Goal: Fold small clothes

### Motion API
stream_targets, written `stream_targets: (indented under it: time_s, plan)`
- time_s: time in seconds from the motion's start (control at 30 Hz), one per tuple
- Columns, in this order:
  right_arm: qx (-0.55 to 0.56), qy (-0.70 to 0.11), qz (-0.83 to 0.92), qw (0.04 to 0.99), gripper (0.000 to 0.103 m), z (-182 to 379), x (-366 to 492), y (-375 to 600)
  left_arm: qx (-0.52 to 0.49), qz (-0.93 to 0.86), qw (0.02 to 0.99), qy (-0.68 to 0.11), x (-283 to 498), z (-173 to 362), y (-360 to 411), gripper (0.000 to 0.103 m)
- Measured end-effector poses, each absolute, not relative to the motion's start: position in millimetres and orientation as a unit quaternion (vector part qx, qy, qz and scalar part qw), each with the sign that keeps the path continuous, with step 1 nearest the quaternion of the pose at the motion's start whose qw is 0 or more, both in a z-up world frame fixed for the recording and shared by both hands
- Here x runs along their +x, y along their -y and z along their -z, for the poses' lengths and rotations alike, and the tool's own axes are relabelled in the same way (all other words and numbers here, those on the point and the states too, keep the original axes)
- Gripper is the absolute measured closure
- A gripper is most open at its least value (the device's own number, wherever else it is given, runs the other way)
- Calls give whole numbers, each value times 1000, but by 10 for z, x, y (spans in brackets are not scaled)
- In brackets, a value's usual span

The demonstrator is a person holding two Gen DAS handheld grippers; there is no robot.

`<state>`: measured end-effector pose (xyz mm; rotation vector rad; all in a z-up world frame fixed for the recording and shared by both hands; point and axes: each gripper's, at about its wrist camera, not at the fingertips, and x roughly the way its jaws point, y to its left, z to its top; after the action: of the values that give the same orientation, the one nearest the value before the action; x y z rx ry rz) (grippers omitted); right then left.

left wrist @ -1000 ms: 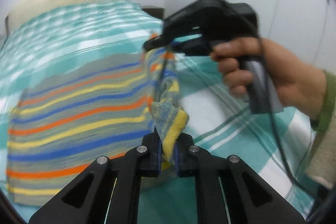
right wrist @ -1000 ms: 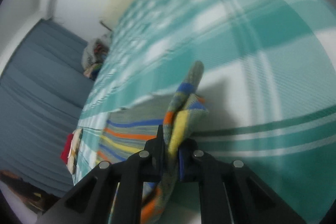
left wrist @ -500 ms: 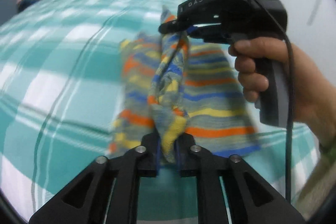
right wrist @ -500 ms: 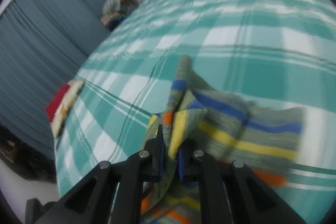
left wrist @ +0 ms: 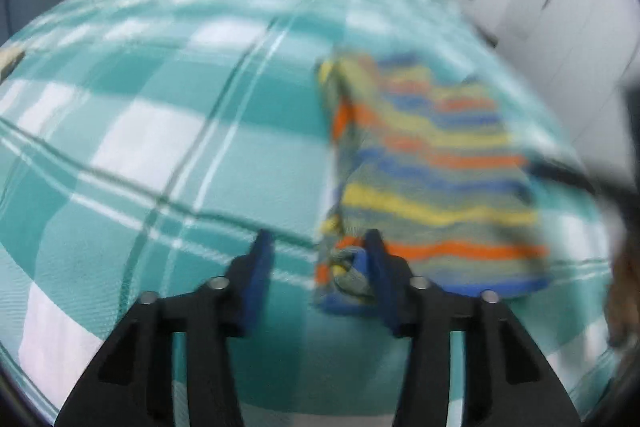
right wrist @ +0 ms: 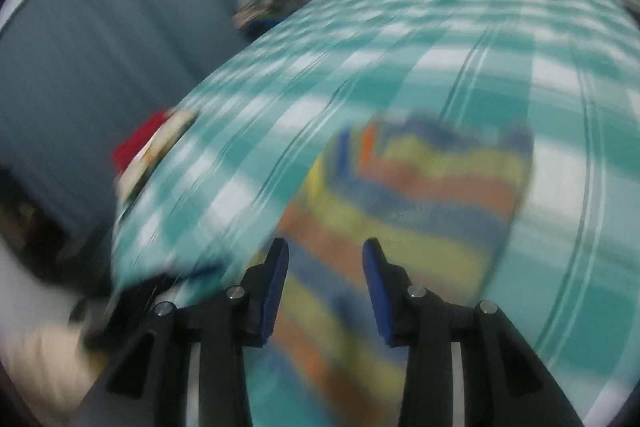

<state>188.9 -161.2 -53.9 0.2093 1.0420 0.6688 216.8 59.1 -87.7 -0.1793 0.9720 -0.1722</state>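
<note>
Fingers of the left gripper (left wrist: 318, 259) stand wide apart and grip nothing, the right one brushing a rumpled near corner of the striped garment (left wrist: 432, 171), which lies folded on the checked bedspread (left wrist: 160, 155). Over the same cloth the right gripper (right wrist: 326, 267) is spread equally wide and empty, so this fold looks just released; next comes squaring that bunched corner. Motion blur hides edges and layers.

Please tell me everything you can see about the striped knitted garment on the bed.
The striped garment looks like a soft knit with grey, blue, orange and yellow bands. It lies folded on the teal checked bedspread, roughly rectangular, its near left corner bunched. The open left gripper has its right finger against that corner; the open right gripper hangs over it. Blur hides finer detail.
</note>
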Motion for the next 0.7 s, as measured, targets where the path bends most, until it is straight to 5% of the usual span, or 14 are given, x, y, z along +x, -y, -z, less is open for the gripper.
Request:
stream_targets:
  time_s: [0.07, 0.1, 0.17, 0.23, 0.3, 0.37, 0.5, 0.7]
  plan:
    - [83, -547, -279, 785, 65, 953, 1633, 1706, -92, 84, 876, -466, 2144, 919, -620, 54]
    - [84, -543, -273, 790, 73, 1021, 1505, 1773, -85, 82, 875, -469, 2134, 899, -609, 52]
    - [102, -512, -254, 814, 74, 875, 1291, 1928, -72, 77, 877, -468, 2050, 787, -604, 51]
    - [107, -489, -227, 835, 68, 682, 1074, 2065, -63, 69, 884, -459, 1979, 653, -635, 46]
    - [92, -465, -195, 859, 42, 564, 835, 2157, -59, 56, 890, -448, 1833, 501, -657, 36]
    - [73, -441, -154, 881, 33, 501, 608, 2228, -66, 65, 893, -441, 1728, 427, -648, 29]
    - [32, -405, -46, 913, 23, 478, 334, 2330, -64, 88, 898, -426, 1440, 365, -457, 8]
    - [32, -380, 57, 922, 16, 728, 171, 2475, -4, 78, 913, -401, 1263, 676, -63, 4]
